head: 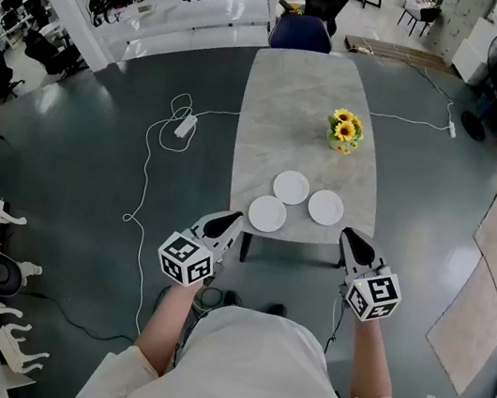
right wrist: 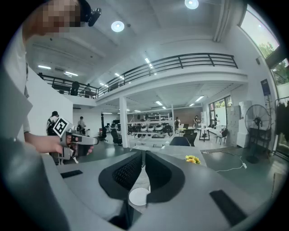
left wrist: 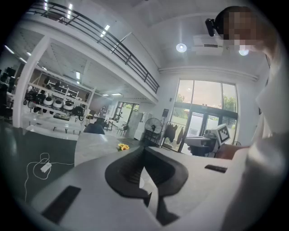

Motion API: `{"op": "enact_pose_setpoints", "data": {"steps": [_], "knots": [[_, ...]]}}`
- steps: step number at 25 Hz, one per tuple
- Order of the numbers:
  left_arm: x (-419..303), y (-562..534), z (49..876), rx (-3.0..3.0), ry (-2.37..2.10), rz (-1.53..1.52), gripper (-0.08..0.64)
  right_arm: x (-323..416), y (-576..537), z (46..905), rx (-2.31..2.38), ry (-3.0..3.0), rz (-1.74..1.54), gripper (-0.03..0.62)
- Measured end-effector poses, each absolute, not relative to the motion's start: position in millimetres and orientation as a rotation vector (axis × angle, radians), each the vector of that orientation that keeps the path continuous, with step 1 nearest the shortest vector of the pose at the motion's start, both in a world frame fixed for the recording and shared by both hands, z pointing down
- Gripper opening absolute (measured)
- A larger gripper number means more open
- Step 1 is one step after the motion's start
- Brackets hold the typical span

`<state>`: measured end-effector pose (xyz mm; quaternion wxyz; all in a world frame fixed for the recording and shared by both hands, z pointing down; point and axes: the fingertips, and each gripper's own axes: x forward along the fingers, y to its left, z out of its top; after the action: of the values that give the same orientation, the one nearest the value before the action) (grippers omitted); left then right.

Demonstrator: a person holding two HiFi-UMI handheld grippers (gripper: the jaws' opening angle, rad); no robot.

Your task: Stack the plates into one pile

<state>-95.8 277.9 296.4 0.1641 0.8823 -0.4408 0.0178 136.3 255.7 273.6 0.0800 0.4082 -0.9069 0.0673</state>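
Head view: grey table [head: 284, 104] runs lengthwise away from the person. Left gripper [head: 231, 221] and right gripper [head: 349, 236] are both clenched and empty, just short of its near edge. Three white plates lie unstacked at the near end: front-left plate [head: 267, 214] nearest left gripper, right plate [head: 326, 207] nearest right gripper, rear plate [head: 291, 188] between and beyond.

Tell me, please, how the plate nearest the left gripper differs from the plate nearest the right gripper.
The left plate lies closest to the table's front edge; the right plate sits slightly farther in. The right plate is nearer the sunflowers than the left plate. Both are white, round, empty, lying flat, unstacked.
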Motion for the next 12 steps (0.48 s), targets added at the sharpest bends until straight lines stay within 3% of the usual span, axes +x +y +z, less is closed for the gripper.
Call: {"op": "enact_pose_setpoints", "data": {"steps": [12], "knots": [[-99.3,278.8,299.2,2.524,-1.242,0.053,0.006,127.1,258.4,275.2,1.221,-2.716,0.192,0.046]]}}
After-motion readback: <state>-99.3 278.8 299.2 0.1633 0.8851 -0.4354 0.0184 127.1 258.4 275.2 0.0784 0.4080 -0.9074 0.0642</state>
